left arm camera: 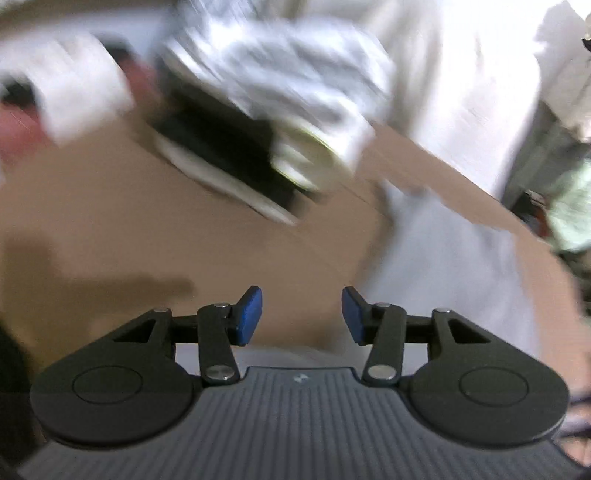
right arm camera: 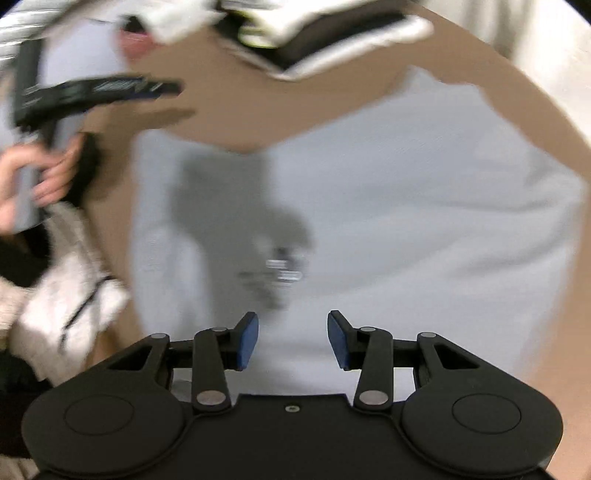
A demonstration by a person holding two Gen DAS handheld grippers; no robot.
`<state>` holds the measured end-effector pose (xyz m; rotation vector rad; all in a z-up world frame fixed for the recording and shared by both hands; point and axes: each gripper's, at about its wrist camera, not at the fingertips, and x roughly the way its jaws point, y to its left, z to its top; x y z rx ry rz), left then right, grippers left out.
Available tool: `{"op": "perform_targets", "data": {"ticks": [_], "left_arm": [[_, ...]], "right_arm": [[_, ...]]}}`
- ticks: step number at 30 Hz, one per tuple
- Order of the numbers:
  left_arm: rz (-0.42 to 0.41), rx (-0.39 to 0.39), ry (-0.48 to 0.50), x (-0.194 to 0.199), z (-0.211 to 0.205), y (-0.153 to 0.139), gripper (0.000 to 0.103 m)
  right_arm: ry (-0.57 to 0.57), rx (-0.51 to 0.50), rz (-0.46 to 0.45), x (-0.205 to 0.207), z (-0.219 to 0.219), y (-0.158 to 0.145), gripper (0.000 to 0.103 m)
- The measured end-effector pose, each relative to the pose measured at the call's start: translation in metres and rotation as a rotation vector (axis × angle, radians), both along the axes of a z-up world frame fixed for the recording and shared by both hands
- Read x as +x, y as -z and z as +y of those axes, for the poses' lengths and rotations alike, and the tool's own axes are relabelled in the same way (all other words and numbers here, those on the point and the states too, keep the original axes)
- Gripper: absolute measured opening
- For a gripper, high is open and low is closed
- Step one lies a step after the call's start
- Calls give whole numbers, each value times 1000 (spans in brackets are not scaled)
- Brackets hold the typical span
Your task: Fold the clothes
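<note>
A pale grey garment [right arm camera: 388, 206] lies spread flat on the brown table [right arm camera: 229, 110], with a small printed mark near its middle. My right gripper [right arm camera: 293, 339] is open and empty, hovering over the garment's near part. My left gripper [left arm camera: 301, 315] is open and empty above bare table, with the garment's edge [left arm camera: 443, 266] just to its right. In the right wrist view the left gripper [right arm camera: 162, 88] shows at upper left, held by a hand [right arm camera: 48, 173]. Both views are blurred.
A stack of folded clothes, black, white and patterned [left arm camera: 258, 110], sits at the table's far side; it also shows in the right wrist view [right arm camera: 317, 33]. A white fuzzy sleeve [right arm camera: 66, 295] is at the left. A white cloth or wall [left arm camera: 461, 74] is behind.
</note>
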<state>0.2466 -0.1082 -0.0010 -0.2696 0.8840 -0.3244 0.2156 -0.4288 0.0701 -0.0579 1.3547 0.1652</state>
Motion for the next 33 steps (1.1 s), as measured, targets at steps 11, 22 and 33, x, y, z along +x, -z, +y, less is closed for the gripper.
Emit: {"op": "perform_targets", "data": {"ticks": [11, 22, 33], "left_arm": [[-91, -33, 181, 53, -82, 73, 72], [73, -262, 208, 98, -71, 150, 76], [99, -408, 468, 100, -83, 151, 13]], "right_arm": [[234, 80, -248, 123, -98, 9, 47], [211, 180, -337, 265, -96, 72, 47], [146, -64, -232, 332, -59, 145, 45]]}}
